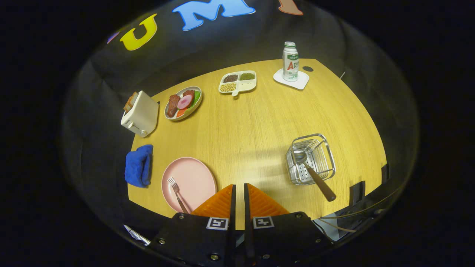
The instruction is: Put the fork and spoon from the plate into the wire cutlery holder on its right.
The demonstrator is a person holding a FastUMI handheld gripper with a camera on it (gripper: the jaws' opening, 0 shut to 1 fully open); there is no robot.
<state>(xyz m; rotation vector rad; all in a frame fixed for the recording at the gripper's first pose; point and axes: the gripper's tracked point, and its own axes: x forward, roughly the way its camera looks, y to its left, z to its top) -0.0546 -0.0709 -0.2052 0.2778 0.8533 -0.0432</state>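
Gripper view. A white bottle (290, 61) with green print and a large red letter "A" is seen standing upright on a white coaster (301, 82) at the far end of the tabletop (252, 126); the rest of the label is too small to be made out. The tabletop is pale wood-grain laminate with a rounded outline.

A wire cutlery holder (311, 158), square, of bright metal with a perforated base, is set well to the right of the pink plate (189, 182). The spoon (311, 171) lies in it, bowl inside, dark wooden handle tilted out over the near rim. The fork (176, 194), metal tines and dark handle, lies on the smooth round plate, just left of the gripper.

A folded blue cloth (138, 165) is noted beside the plate; beyond it a cream toaster (140, 113) holding bread, an oval dish of model meat (183, 102), and a white divided tray (238, 82) with beans and grains.

The gripper (238, 196) hangs above the near edge, fingers (219, 204) ribbed and wedge-shaped, drawn to a narrow slit. Nothing is held or touched.
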